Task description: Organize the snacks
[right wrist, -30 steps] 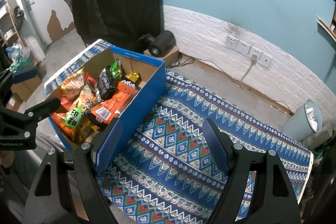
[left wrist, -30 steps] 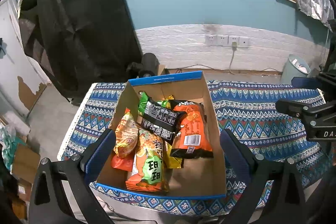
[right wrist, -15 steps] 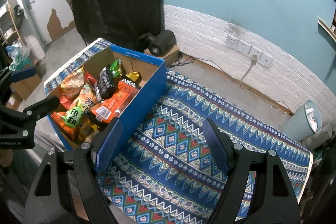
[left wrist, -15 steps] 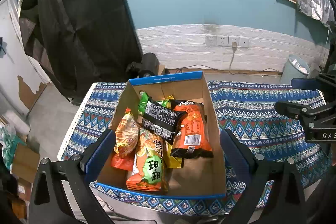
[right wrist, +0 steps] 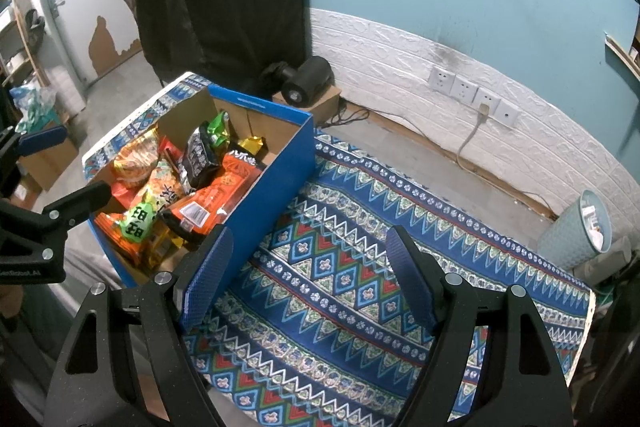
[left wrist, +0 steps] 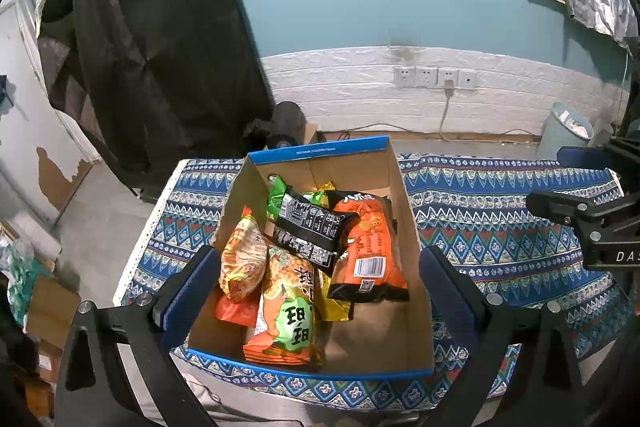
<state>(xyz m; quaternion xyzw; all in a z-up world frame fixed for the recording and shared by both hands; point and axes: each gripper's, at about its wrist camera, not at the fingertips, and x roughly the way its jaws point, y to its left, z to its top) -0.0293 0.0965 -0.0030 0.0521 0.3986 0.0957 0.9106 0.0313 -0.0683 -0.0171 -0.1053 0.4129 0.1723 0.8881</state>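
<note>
A blue-edged cardboard box (left wrist: 404, 187) stands on the patterned cloth and holds several snack bags: an orange bag (left wrist: 370, 247), a black bag (left wrist: 312, 231), a green-labelled orange bag (left wrist: 290, 311) and a striped orange bag (left wrist: 242, 259). My left gripper (left wrist: 320, 287) is open and empty above the box's near end. My right gripper (right wrist: 310, 279) is open and empty over the cloth, right of the box (right wrist: 276, 179). The bags (right wrist: 200, 195) also show in the right wrist view.
The table is covered by a blue patterned cloth (right wrist: 360, 259). A black cylindrical device (right wrist: 306, 83) sits on a small box behind the table. A pale bin (right wrist: 580, 227) stands at the right by the white wall. A dark curtain (left wrist: 140, 47) hangs at back left.
</note>
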